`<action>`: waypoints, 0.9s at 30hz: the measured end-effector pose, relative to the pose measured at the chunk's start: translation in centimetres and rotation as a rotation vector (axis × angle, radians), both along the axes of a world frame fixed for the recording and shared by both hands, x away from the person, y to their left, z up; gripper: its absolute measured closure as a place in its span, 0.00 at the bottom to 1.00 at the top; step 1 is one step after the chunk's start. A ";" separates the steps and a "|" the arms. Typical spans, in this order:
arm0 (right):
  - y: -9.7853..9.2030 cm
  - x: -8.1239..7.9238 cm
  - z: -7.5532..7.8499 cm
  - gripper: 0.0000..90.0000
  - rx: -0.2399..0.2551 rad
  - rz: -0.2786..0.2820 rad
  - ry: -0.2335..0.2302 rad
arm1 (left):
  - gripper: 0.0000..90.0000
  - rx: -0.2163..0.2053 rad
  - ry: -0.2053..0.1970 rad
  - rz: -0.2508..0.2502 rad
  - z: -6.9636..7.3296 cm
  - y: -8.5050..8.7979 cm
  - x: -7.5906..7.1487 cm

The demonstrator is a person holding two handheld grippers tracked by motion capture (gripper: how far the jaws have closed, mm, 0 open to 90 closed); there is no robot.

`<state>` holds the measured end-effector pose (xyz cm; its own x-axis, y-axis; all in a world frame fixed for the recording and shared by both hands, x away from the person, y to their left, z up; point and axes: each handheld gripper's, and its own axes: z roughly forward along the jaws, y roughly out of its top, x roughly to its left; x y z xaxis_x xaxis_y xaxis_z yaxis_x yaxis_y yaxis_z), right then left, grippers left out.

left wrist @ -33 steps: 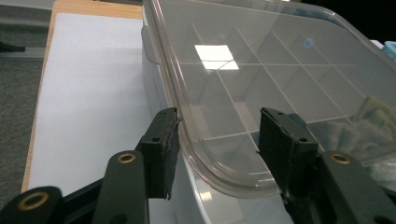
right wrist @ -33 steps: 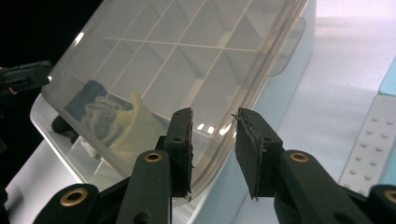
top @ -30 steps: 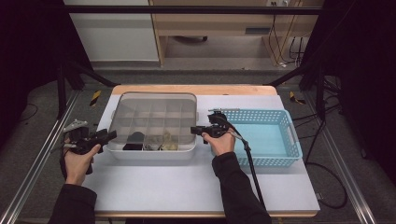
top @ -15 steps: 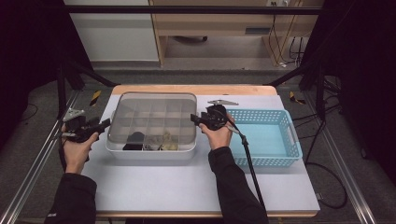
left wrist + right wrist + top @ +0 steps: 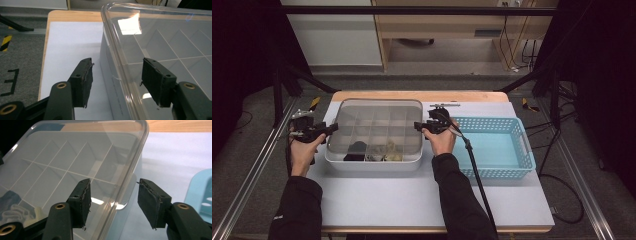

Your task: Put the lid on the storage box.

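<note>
A white compartment box (image 5: 372, 165) with a clear lid (image 5: 377, 117) sits on the white mat. Small dark and pale items (image 5: 367, 150) lie in its front compartments. My left gripper (image 5: 330, 128) is at the box's left side and my right gripper (image 5: 418, 125) at its right side. Both have just been opening their jaws. In the left gripper view the left gripper (image 5: 117, 67) is open, with the lid (image 5: 162, 37) edge running between the pads, untouched. In the right gripper view the right gripper (image 5: 112, 186) is likewise open astride the lid (image 5: 75, 152) rim.
A light blue basket (image 5: 492, 172) stands right of the box, close to my right hand. A thin metal tool (image 5: 444, 105) lies behind the box near the table's wooden back edge. The right gripper's cable (image 5: 477, 175) trails toward the front.
Both hands have moved away from the person along the box's two sides. The box has stayed where it was.
</note>
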<state>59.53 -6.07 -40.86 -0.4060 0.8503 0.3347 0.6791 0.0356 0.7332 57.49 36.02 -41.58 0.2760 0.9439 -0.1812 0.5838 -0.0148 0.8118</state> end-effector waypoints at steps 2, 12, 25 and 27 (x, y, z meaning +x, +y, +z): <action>0.0 0.1 -0.1 0.50 0.015 0.010 0.017 | 0.44 -0.013 0.013 -0.014 0.0 0.0 0.3; -0.1 0.1 -0.2 0.55 0.033 0.013 0.049 | 0.46 -0.033 0.043 -0.070 0.0 -0.5 0.1; -0.5 -0.3 -0.3 0.60 0.052 0.025 0.057 | 0.54 -0.020 -0.025 -0.049 0.9 -0.8 -0.9; -0.7 -0.2 -0.4 0.58 0.066 0.033 0.071 | 0.50 -0.013 -0.004 -0.029 0.7 -0.2 -0.8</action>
<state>59.33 -6.76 -41.24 -0.4068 0.8117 0.4190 0.7289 0.0119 0.6846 56.69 35.78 -40.86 0.3035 0.9332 -0.1922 0.5800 -0.0209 0.8143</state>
